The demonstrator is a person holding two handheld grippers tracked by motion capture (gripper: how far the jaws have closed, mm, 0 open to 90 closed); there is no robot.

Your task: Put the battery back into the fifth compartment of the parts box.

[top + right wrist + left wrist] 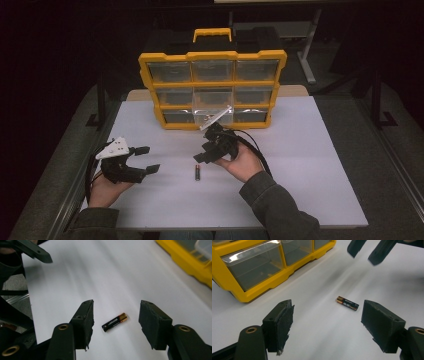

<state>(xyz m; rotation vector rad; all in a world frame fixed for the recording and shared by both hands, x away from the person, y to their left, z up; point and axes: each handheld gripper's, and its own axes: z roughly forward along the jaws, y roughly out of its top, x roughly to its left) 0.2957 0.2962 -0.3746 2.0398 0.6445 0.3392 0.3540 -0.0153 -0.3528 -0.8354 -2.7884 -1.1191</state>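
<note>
Down on the white, matte table top (310,165) lies a small cylindrical battery (197,173), black with a coppery end, alone on the bare sheet between the two hands. The right gripper (202,156) hangs just above and beside it, jaws spread, nothing between the pads; the right gripper view puts the battery (114,322) squarely in the gap, touching neither pad. Those pads (87,322) are black, blocky and rough-faced, with frayed edges (the high view is too small to show that). The left gripper (150,160) sits well to the left, near the table's edge, jaws wide apart and empty, a grey three-cornered plate on top. Its own view shows the battery (347,303) lying ahead of its jaws, and the tips of the right gripper (364,251) hanging over it. Behind stands a yellow plastic organiser (212,89) with clear, boxy drawers and a carry handle; one lower middle drawer (214,116) juts forward.
</note>
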